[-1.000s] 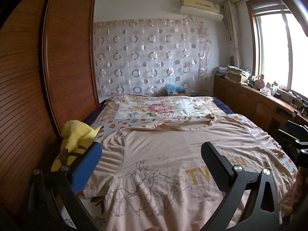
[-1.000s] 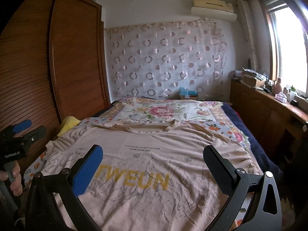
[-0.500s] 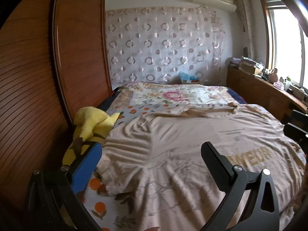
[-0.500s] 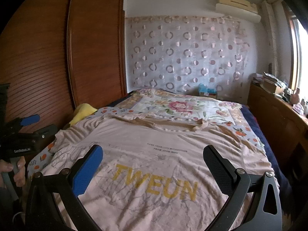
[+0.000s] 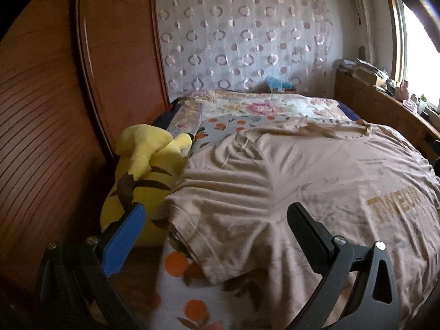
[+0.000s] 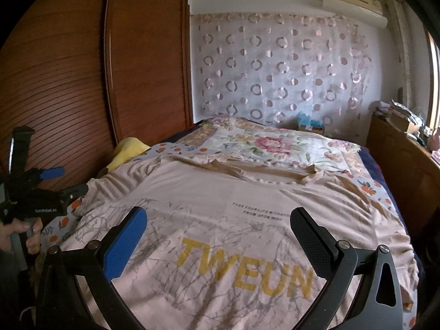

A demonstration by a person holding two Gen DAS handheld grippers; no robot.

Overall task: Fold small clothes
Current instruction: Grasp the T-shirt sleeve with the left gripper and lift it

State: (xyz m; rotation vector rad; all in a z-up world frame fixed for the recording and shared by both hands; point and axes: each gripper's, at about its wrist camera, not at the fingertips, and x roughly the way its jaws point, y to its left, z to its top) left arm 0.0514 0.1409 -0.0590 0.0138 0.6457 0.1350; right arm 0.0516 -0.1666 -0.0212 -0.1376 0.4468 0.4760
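A beige T-shirt point(image 6: 220, 200) with yellow "TWEUN" lettering lies spread flat, front up, on the bed, collar at the far end. Its left sleeve point(image 5: 220, 206) is wrinkled and reaches the bed's left edge. My left gripper point(image 5: 214, 220) hovers open over that sleeve, nothing between its fingers. My right gripper point(image 6: 217, 228) is open above the shirt's chest print, holding nothing. In the right wrist view the left gripper point(image 6: 55, 181) appears at the far left, held by a hand point(image 6: 24, 233).
A yellow plush toy point(image 5: 145, 170) lies between the bed's left edge and the wooden wardrobe point(image 5: 55, 110). A floral quilt point(image 6: 275, 145) covers the far half of the bed. A wooden cabinet point(image 6: 407, 165) with clutter runs along the right wall under the window.
Both views have swung left. The left gripper moved from over the shirt's body toward the left sleeve and plush toy. Both grippers stayed open.
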